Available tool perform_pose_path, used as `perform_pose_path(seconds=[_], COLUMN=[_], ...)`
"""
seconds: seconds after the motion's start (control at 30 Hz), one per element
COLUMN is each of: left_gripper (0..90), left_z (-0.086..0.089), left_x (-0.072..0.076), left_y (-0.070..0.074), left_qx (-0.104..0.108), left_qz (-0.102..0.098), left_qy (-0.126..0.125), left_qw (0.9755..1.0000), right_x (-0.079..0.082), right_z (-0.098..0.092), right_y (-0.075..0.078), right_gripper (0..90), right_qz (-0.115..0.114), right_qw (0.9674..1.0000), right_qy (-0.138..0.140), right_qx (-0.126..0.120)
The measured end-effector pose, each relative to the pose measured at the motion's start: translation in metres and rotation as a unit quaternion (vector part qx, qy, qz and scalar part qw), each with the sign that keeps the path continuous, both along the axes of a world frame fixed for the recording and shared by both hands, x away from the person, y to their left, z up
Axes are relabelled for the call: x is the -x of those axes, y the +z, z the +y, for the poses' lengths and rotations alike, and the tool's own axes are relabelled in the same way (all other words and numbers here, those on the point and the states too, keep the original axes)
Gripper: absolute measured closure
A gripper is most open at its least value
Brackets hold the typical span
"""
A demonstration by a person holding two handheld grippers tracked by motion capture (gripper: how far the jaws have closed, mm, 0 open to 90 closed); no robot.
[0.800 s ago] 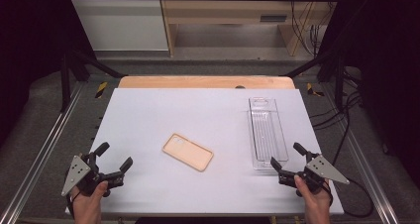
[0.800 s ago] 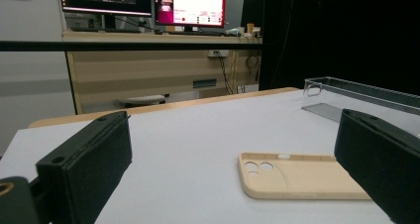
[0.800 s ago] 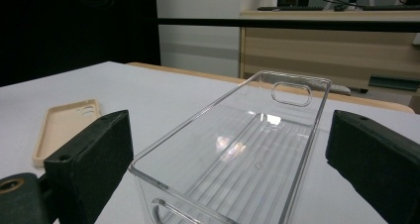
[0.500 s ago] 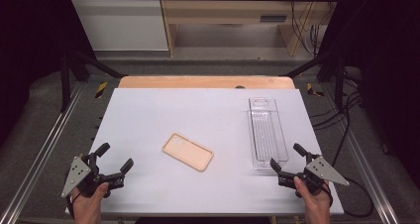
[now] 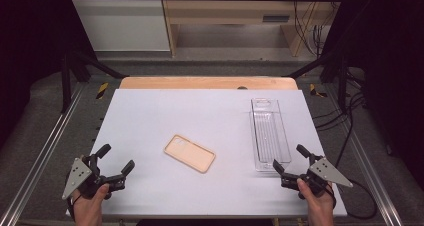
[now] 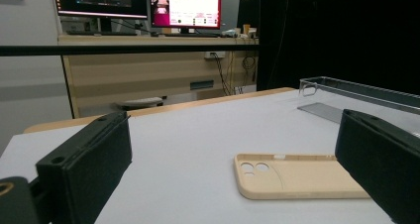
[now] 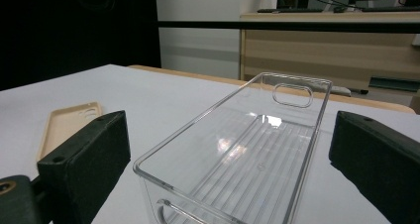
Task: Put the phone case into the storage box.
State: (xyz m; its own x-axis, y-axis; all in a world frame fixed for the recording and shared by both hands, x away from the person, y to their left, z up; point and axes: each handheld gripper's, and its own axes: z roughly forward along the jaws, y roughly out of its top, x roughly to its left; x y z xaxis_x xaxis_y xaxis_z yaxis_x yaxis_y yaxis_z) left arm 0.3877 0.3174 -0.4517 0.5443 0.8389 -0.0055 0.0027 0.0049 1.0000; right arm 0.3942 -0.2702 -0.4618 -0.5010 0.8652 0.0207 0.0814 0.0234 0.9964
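phone case [image 5: 189,153]: beige, flat on the white table [image 5: 150,116], inner side up, camera cutout toward the far left; lying at an angle near the table's middle, nothing touching it
phone case, left gripper view [image 6: 297,176]: ahead of the jaws, toward the right one, well clear of both pads
phone case, right gripper view [image 7: 67,124]: off to the left, partly behind the left jaw
clear tray [image 5: 269,133]: transparent plastic bin, long and narrow, ribbed floor, handle cutouts at both ends; sits right of the phone case, apart from it, long side running away from the person
clear tray, right gripper view [image 7: 237,154]: near end straight ahead, lined up between the jaws, no pad contact
left gripper [image 5: 113,160]: held in the left hand [image 5: 90,206] at the near left corner of the table; jaws spread wide, nothing between them, touching nothing; aimed toward the phone case, well short of it
right gripper [image 5: 289,158]: held in the right hand [image 5: 317,203] at the near right edge; jaws spread wide, nothing clamped; tips just beside the near end of the clear tray, contact not visible
background: wooden bench and monitors [image 6: 138,6] beyond the table
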Motion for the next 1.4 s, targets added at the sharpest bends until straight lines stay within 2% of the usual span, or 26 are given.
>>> perform_pose_path(seconds=[0.1, 0.23, 0.4, 0.5, 0.63, 0.73, 0.83, 0.87, 0.9, 0.93, 1.1, 1.13, 1.27, 1.4], left_gripper=[0.4, 0.6, 0.7, 0.7, 0.8, 1.0, 1.0, 1.0, 1.0, 1.0, 1.1, 1.1, 1.1, 1.0], left_z=[0.0, -0.001, -0.002, -0.002, -0.002, -0.003, -0.002, -0.002, -0.002, -0.003, -0.002, -0.001, 0.0, 0.001], left_x=[0.0, 0.0, 0.0, 0.0, 0.0, 0.0, 0.0, 0.0, 0.0, 0.0, -0.001, -0.002, -0.001, -0.002], left_y=[-0.001, -0.001, -0.001, -0.001, -0.001, 0.0, 0.0, 0.0, 0.0, 0.0, 0.001, 0.003, 0.004, 0.004], left_qx=[-0.001, -0.001, -0.004, -0.004, -0.002, -0.002, -0.003, -0.002, -0.001, -0.001, 0.005, 0.009, 0.015, 0.01], left_qz=[0.002, 0.004, 0.004, 0.005, 0.005, 0.005, 0.004, 0.005, 0.005, 0.006, 0.005, 0.003, 0.0, 0.002], left_qy=[0.001, -0.001, -0.002, -0.003, -0.006, -0.008, -0.009, -0.009, -0.009, -0.009, -0.012, -0.012, -0.009, -0.006], left_qw=[1.0, 1.0, 1.0, 1.0, 1.0, 1.0, 0.9999, 1.0, 0.9999, 0.9999, 0.9999, 0.9999, 0.9998, 0.9999], right_x=[0.001, 0.004, 0.006, 0.005, 0.002, -0.001, -0.008, -0.014, -0.014, -0.02, -0.032, -0.038, -0.047, -0.06], right_z=[0.002, 0.011, 0.028, 0.041, 0.063, 0.079, 0.095, 0.105, 0.105, 0.115, 0.134, 0.143, 0.152, 0.163], right_y=[0.005, 0.021, 0.04, 0.051, 0.068, 0.077, 0.085, 0.089, 0.089, 0.092, 0.096, 0.097, 0.096, 0.092], right_gripper=[2.7, 3.1, 3.0, 3.5, 5.3, 6.1, 6.3, 6.6, 6.6, 6.6, 6.6, 6.7, 6.6, 6.6], right_qz=[-0.002, 0.002, 0.008, 0.011, 0.016, 0.023, 0.038, 0.053, 0.053, 0.057, 0.066, 0.075, 0.088, 0.105], right_qw=[1.0, 0.9996, 0.9984, 0.9975, 0.9947, 0.9934, 0.9926, 0.9909, 0.9909, 0.9898, 0.9871, 0.9861, 0.9846, 0.9821], right_qy=[-0.004, -0.014, -0.004, 0.008, 0.014, 0.031, 0.044, 0.048, 0.048, 0.054, 0.066, 0.069, 0.078, 0.084], right_qx=[-0.004, 0.025, 0.056, 0.069, 0.101, 0.108, 0.107, 0.113, 0.113, 0.118, 0.13, 0.131, 0.13, 0.132])
